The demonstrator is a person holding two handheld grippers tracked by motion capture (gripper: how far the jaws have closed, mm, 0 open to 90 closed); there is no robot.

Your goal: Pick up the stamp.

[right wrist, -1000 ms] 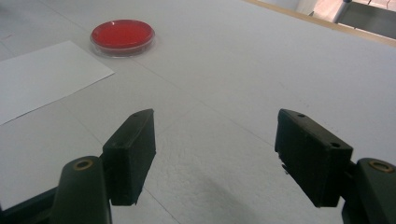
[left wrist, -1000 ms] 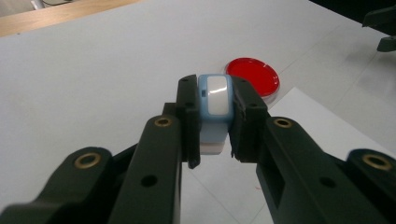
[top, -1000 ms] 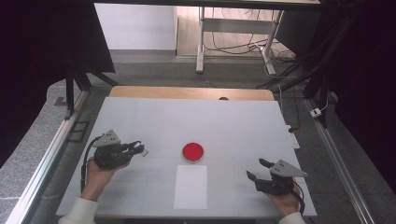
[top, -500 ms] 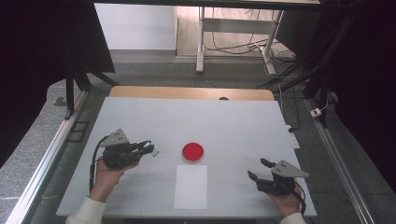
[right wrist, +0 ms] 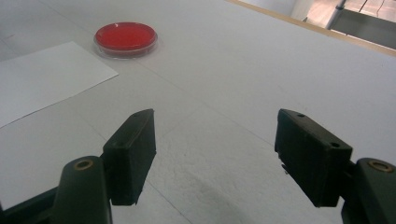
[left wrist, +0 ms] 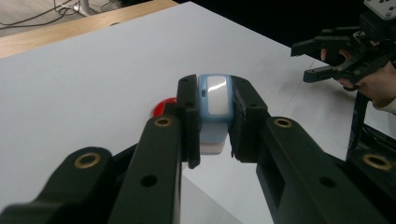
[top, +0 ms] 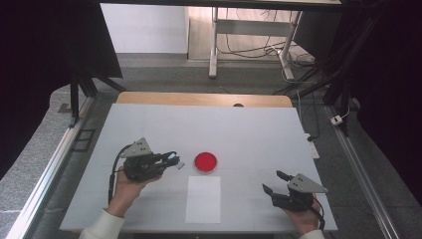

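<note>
My left gripper point(top: 174, 160) point(left wrist: 214, 121) is shut on a small light-blue and white block point(left wrist: 213, 109) point(top: 180, 165), held just above the table to the left of a round red dish point(top: 205, 162) point(right wrist: 125, 38). From the left gripper view the dish point(left wrist: 163, 105) peeks out behind the left jaw. A white sheet of paper point(top: 203, 198) point(right wrist: 44, 79) lies in front of the dish. My right gripper point(top: 273, 183) point(right wrist: 215, 156) rests at the near right of the table, open with nothing between its jaws; it also appears far off in the left gripper view point(left wrist: 310, 60).
The white table point(top: 259, 134) has a wooden strip point(top: 204, 98) along its far edge. Metal rails point(top: 50, 169) run down both sides. A table frame with cables point(top: 249, 40) stands on the floor beyond.
My left gripper has moved right toward the red dish, rising slightly, with the block still in its jaws. The right gripper has stayed put.
</note>
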